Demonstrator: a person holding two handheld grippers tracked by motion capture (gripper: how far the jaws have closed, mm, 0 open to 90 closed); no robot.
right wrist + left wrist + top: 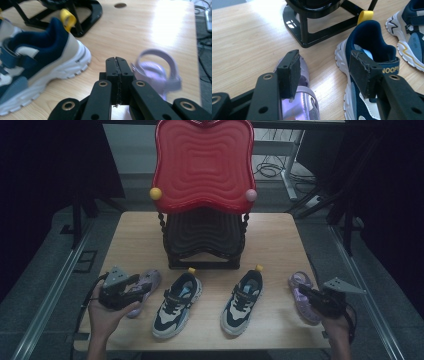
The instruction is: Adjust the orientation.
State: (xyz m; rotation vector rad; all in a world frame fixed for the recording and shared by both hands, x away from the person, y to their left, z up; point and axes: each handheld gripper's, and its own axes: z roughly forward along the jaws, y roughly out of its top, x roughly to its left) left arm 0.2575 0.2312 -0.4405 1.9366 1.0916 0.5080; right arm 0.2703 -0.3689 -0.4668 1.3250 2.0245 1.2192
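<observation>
1. Left lilac sandal point(145, 287) lies at the table's front-left, toe pointing away from the person, just left of the left sneaker point(176, 305). In the left gripper view its shiny strap sits under the near jaw.
2. Left gripper point(142, 287) hovers over that sandal, jaws apart. Left gripper view: one pad is above the sandal, the other is in front of the left sneaker's heel collar; neither presses on anything.
3. Left hand point(102, 312) comes in from the bottom edge, palm cupped under the gripper body, gripper aimed right and slightly away across the sandal.
4. Right lilac sandal point(302, 295) lies at the table's front-right, to the right of the right sneaker point(242, 302) and apart from it.
5. Right gripper point(302, 292) sits low by that sandal. Right gripper view: jaws pressed together, nothing between them, the blurred sandal just to their right; I can't tell whether it touches them.
6. Right hand point(335, 327) comes up from the bottom-right, gripper pointing left and away.
7. Both sneakers are side by side at centre front, yellow heel loops toward the black stand point(202, 242).
8. Stand is at the table's point(270, 235) middle-back, with a red wavy tray point(202, 162) on top.
</observation>
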